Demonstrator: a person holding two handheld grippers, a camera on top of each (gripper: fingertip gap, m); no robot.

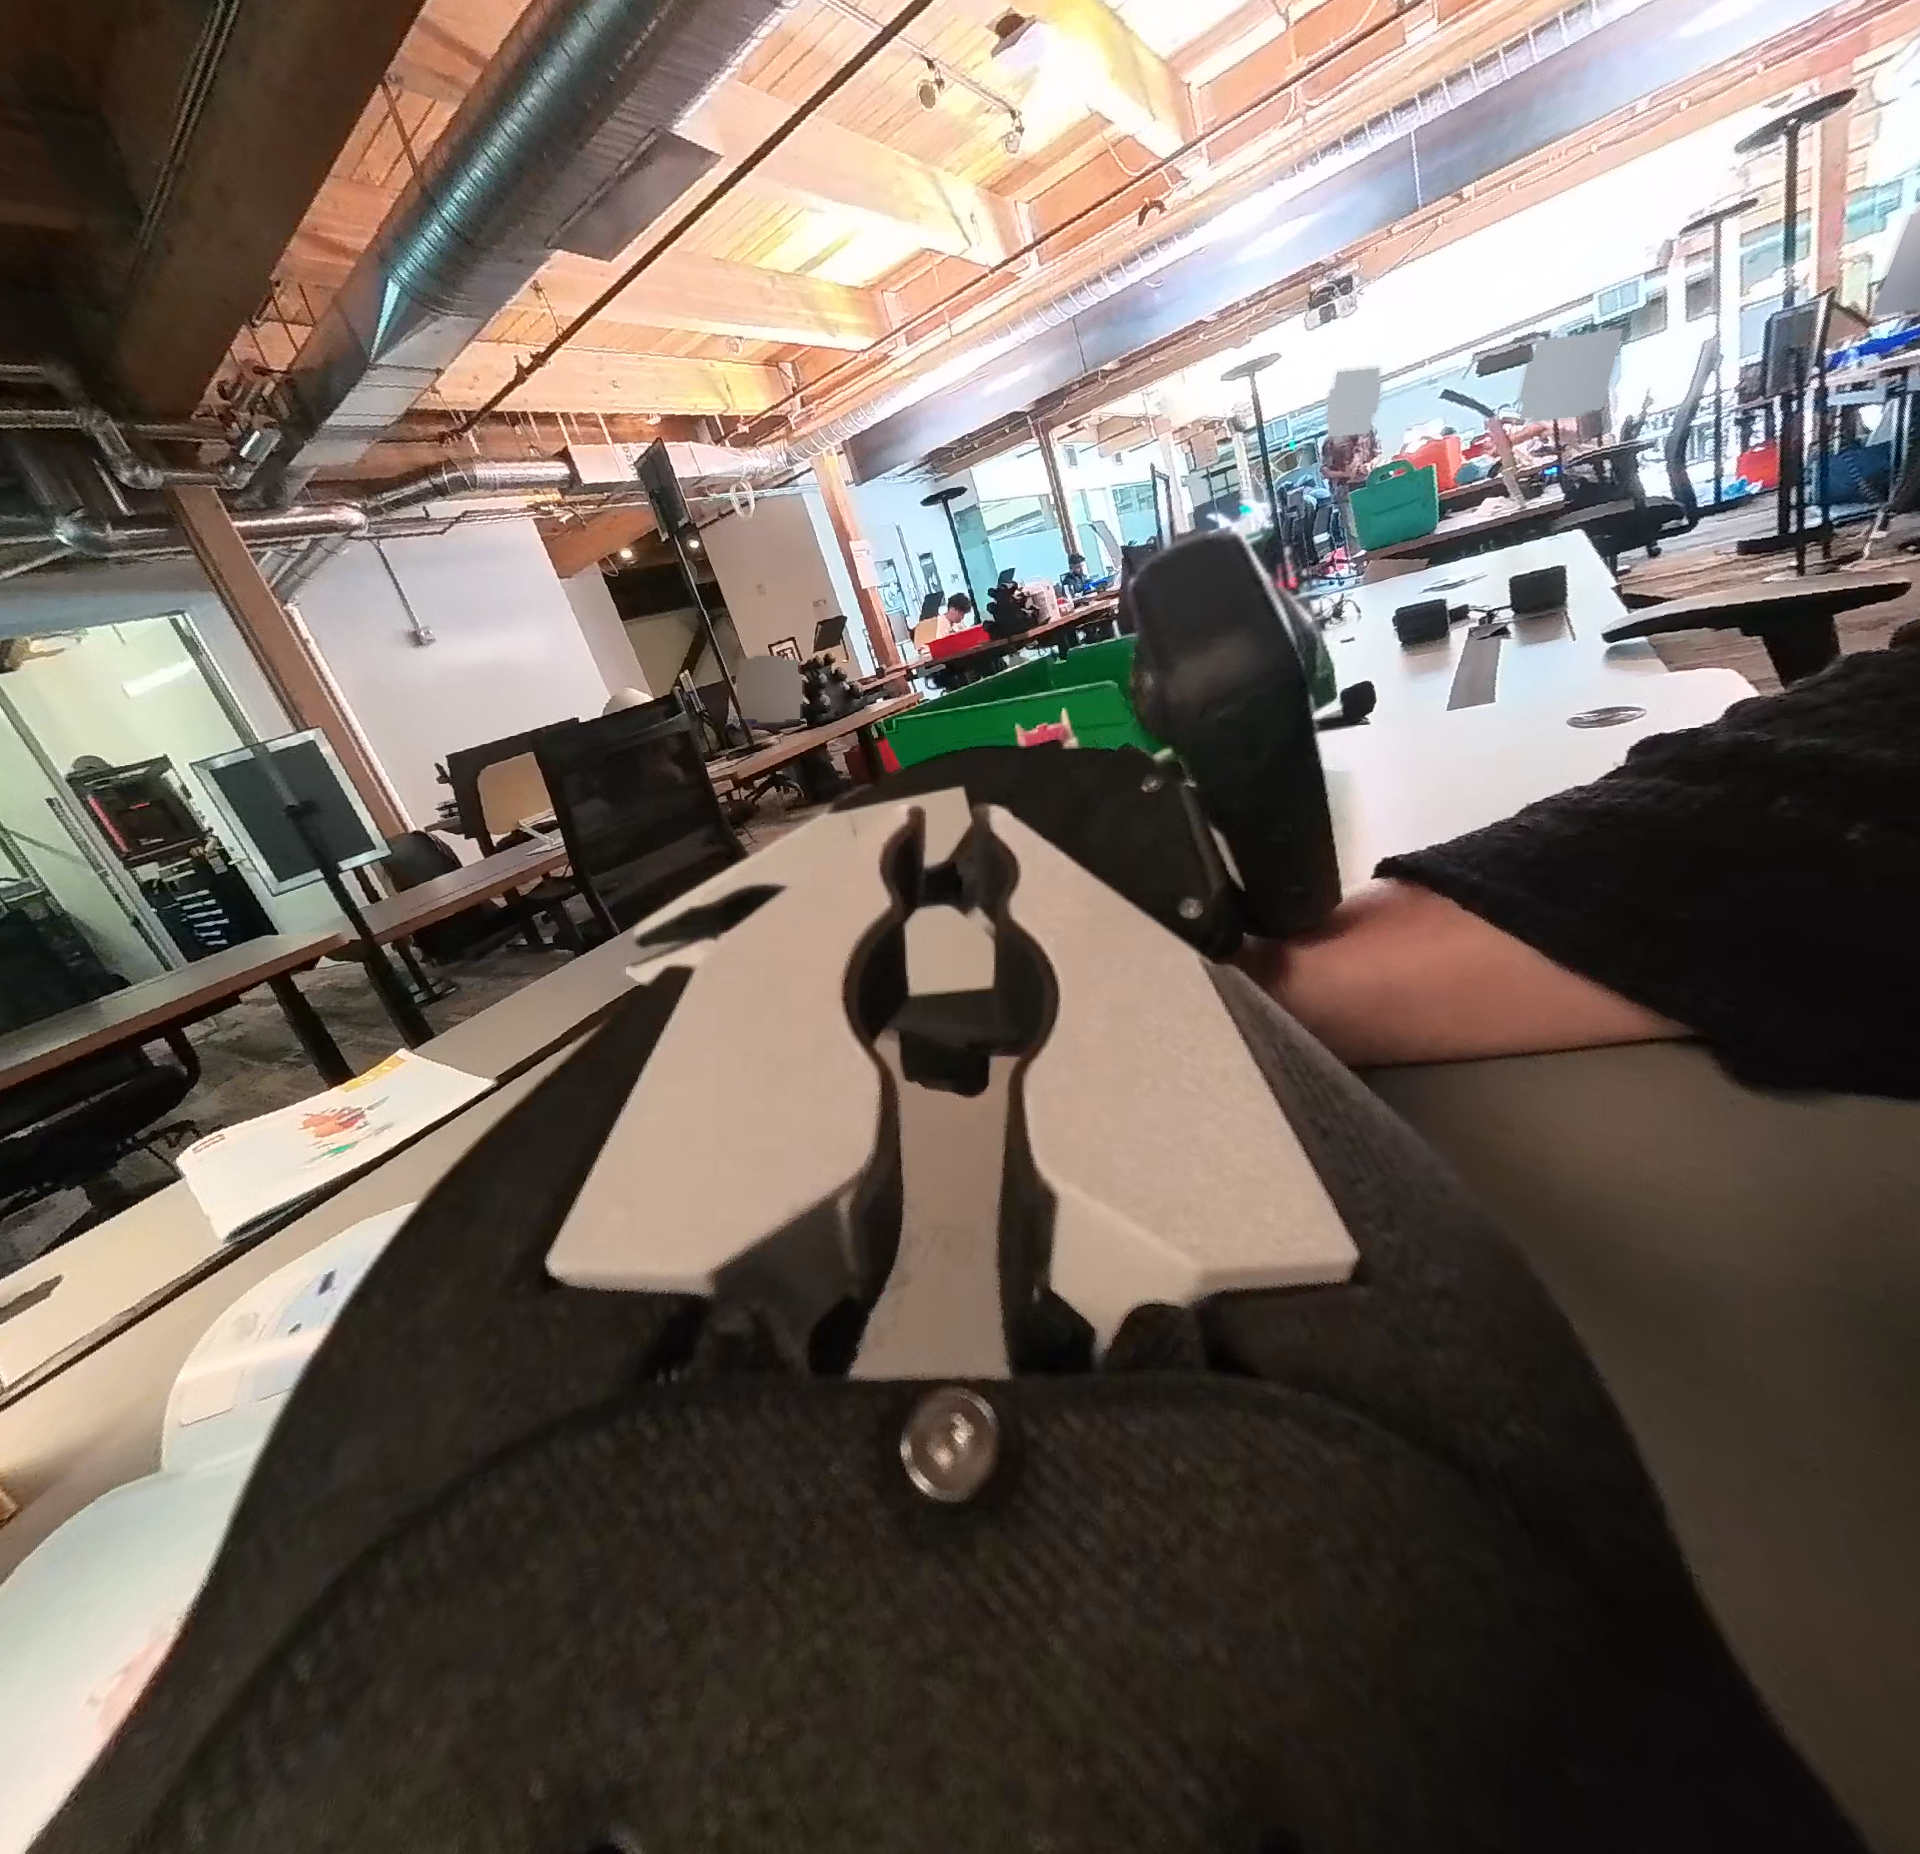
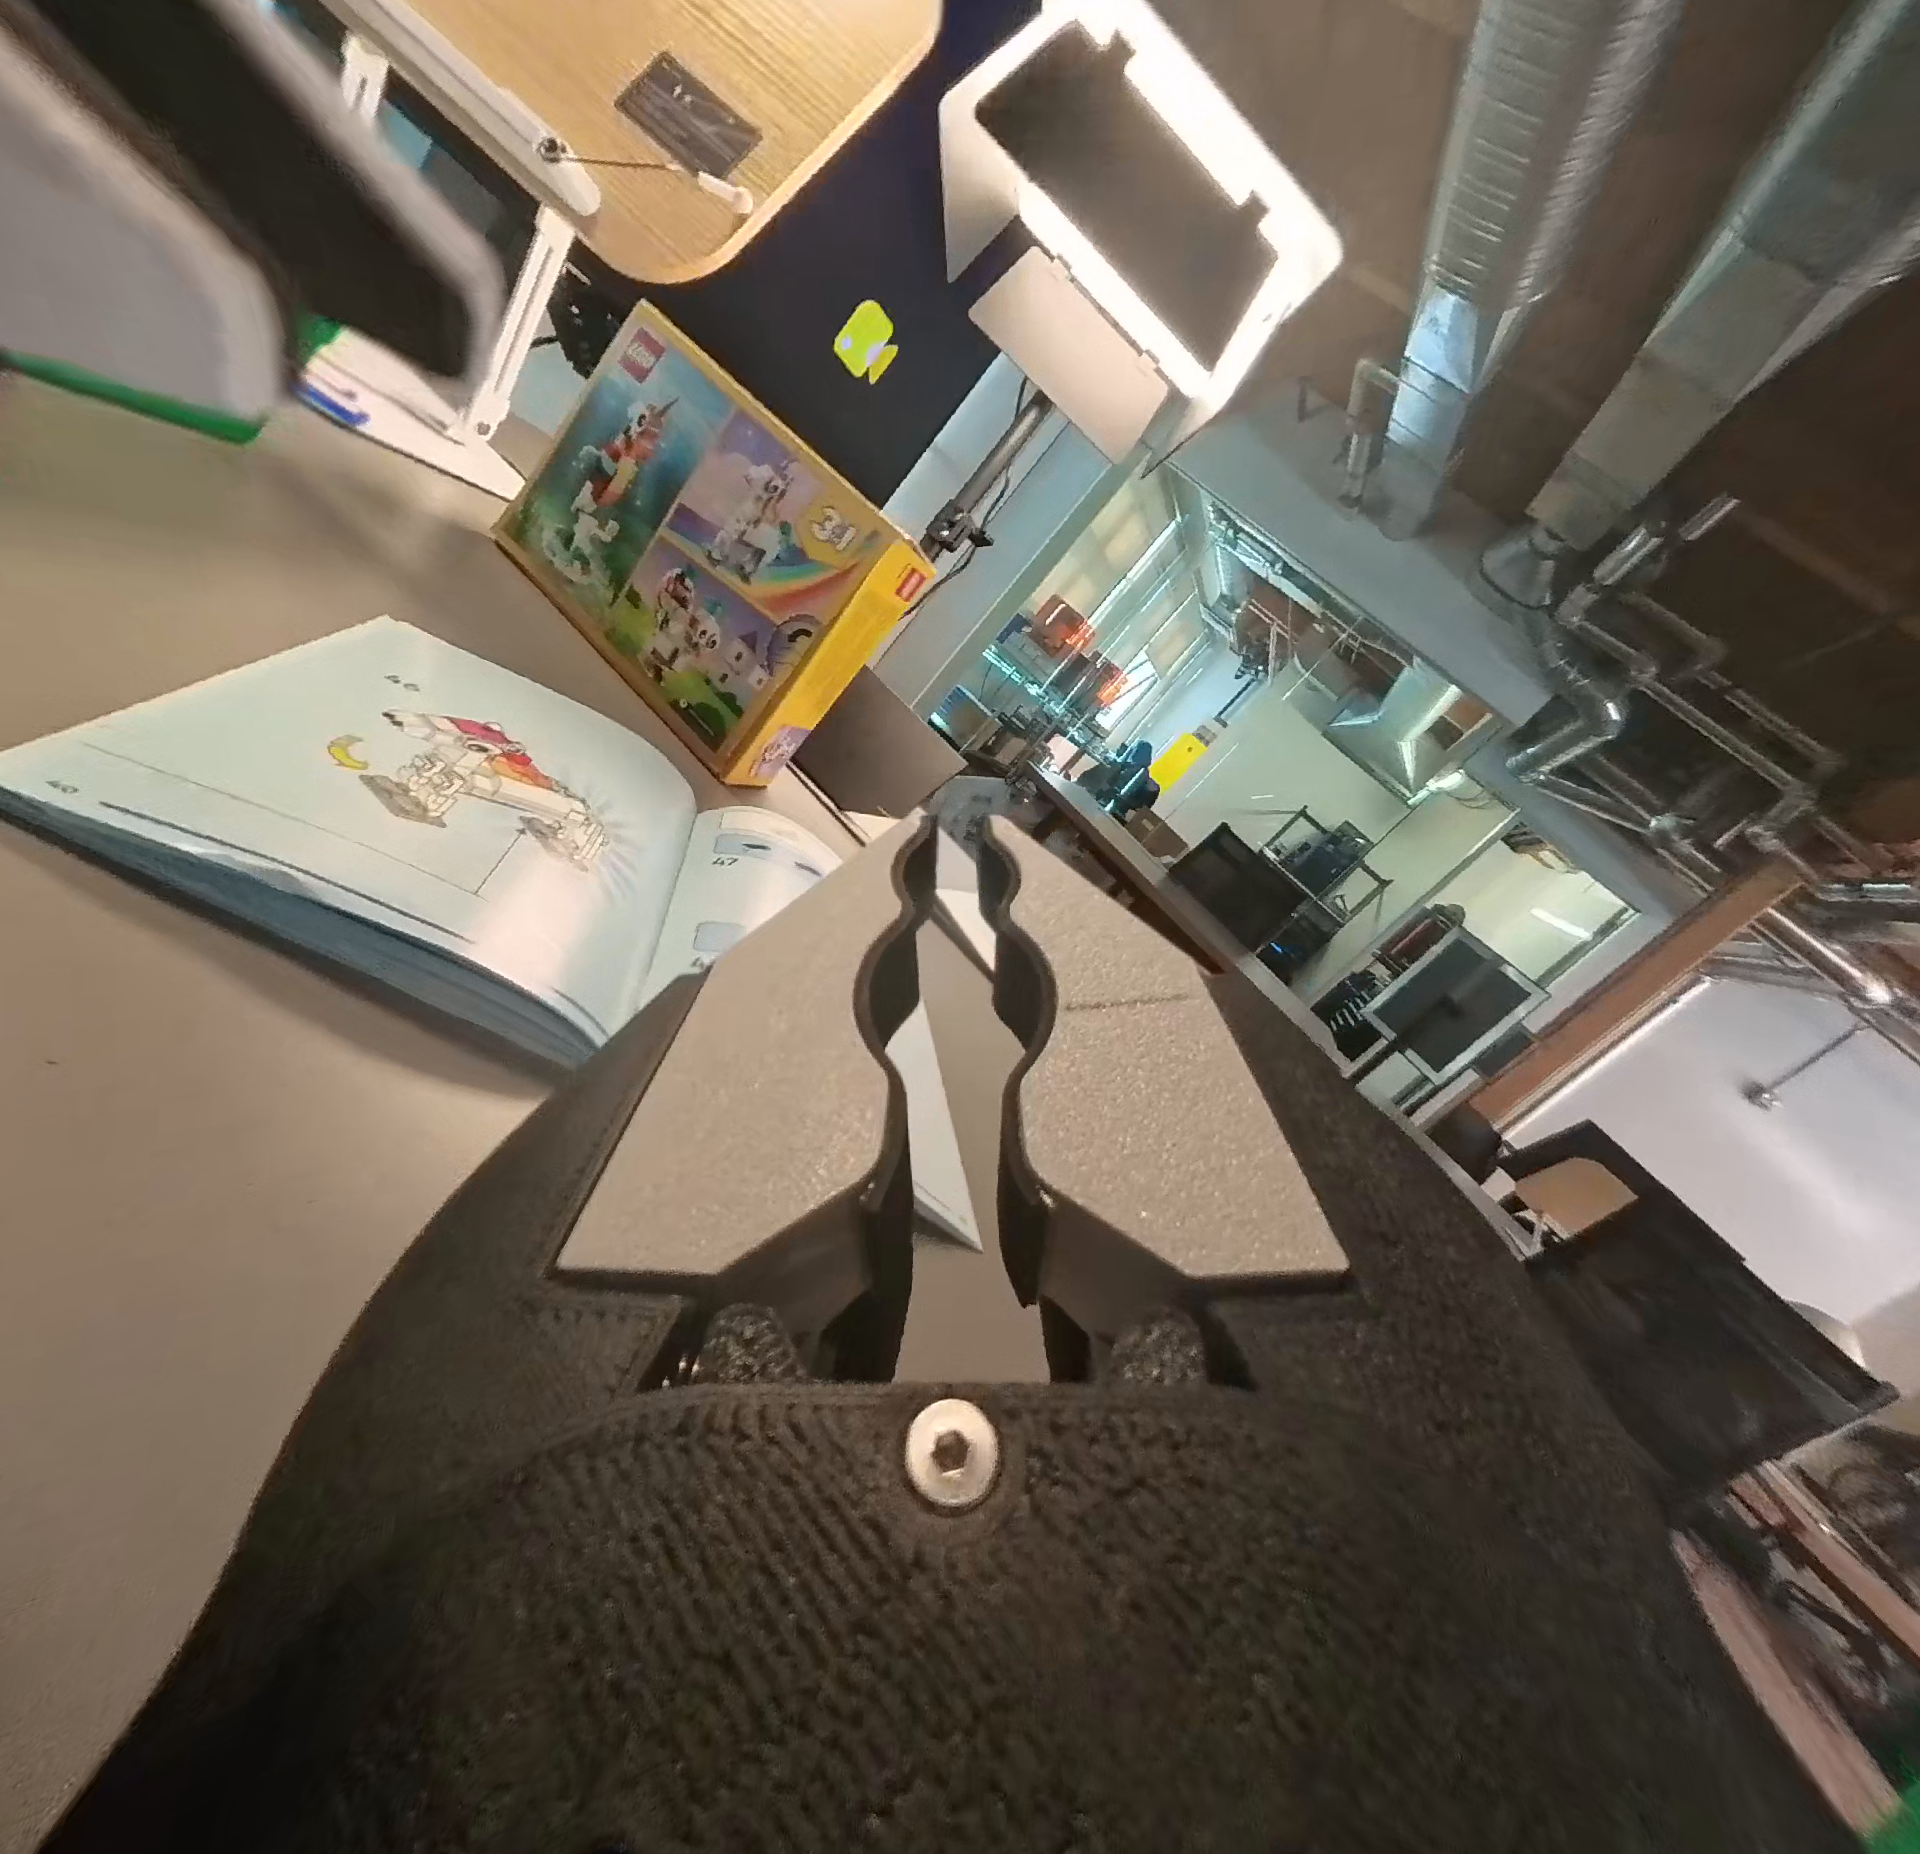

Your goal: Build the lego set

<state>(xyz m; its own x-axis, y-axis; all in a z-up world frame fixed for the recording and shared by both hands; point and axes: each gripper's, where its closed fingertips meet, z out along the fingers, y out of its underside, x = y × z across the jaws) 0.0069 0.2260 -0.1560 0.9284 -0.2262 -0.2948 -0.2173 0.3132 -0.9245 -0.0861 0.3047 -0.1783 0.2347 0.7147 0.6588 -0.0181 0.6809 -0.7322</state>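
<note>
Lego box upright on the grey table, just beyond the open instruction booklet. Front printed with a white unicorn-like model and other builds, a rainbow and pastel sky; yellow along the side and edges. Seen only in the right wrist view. Booklet lying flat and open between box and right claw, pale blue pages showing a drawing of a part-built white model with red and yellow bits; also visible at the table edge in the left wrist view.

Right claw: fingers a narrow gap apart, a small pale bit right at the tips; cannot tell whether gripped or merely behind. Left claw: same narrow gap, dark shapes showing through it; cannot tell whether anything is held.

Beside the left claw, a forearm in a black knit sleeve resting on the table. Beyond it, green bins on the far part of the table.

All around, a large open workshop: rows of dark desks and office chairs, a timber-beamed ceiling with silver ducts, bright windows at the far end.
</note>
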